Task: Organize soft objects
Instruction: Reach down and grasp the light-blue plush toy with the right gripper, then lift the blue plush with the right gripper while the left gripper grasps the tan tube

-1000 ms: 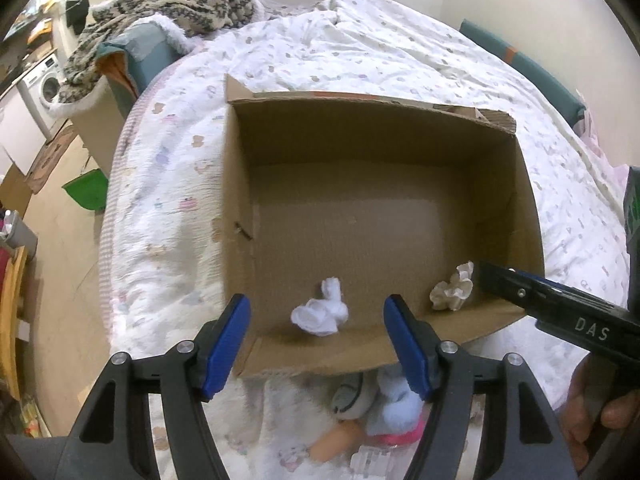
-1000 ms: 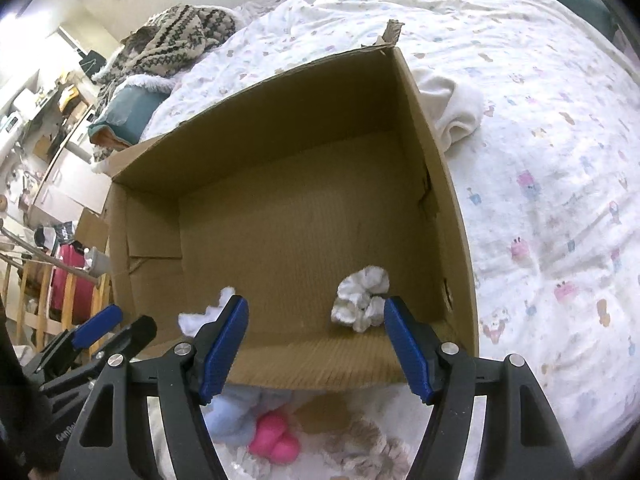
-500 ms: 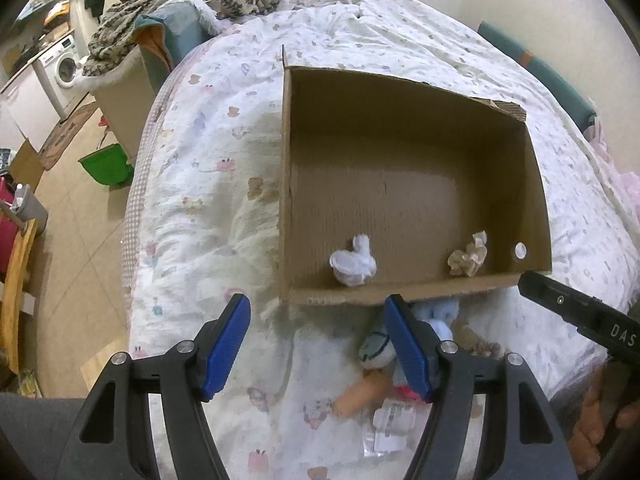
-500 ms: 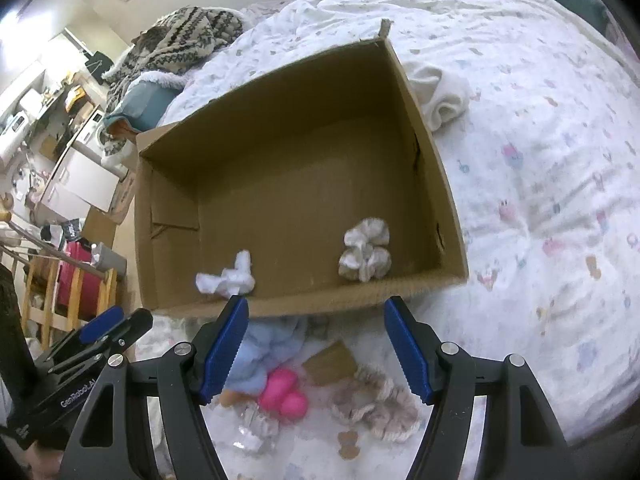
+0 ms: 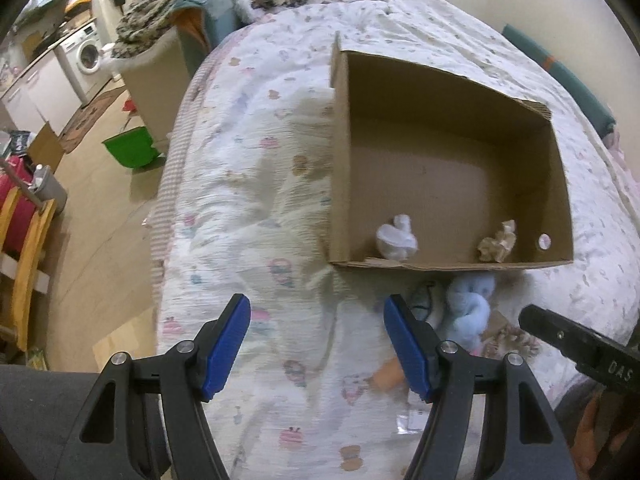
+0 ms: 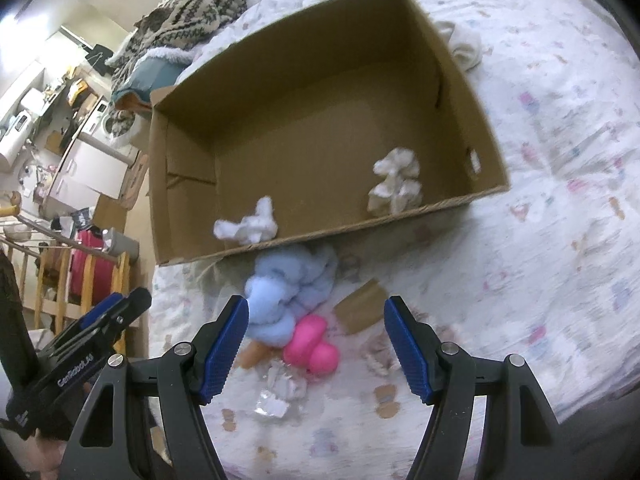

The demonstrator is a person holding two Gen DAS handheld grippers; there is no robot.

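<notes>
An open cardboard box (image 5: pixel 340 168) (image 6: pixel 184 184) lies on the bed. Inside near its front wall are a white crumpled soft item (image 5: pixel 396 238) (image 6: pixel 246 226) and a cream ruffled one (image 5: pixel 498 242) (image 6: pixel 396 186). In front of the box lie a light blue plush toy (image 6: pixel 288 286) (image 5: pixel 468 306), a pink soft piece (image 6: pixel 312 348) and a frilly beige scrunchie (image 5: pixel 516 338). My left gripper (image 5: pixel 316 346) is open and empty over the bedspread, left of the toys. My right gripper (image 6: pixel 316 346) is open and empty just above the blue and pink toys.
A cardboard scrap (image 6: pixel 360 308) and a crinkled clear wrapper (image 6: pixel 280 394) lie by the toys. A folded white cloth (image 6: pixel 464 44) sits behind the box. The bed's left edge drops to the floor, where a green bin (image 5: pixel 130 152) and wooden chair (image 5: pixel 24 248) stand.
Both grippers have pulled back from the box toward the bed's near edge. The left one has also shifted left. The toys in front of the box have come into full view.
</notes>
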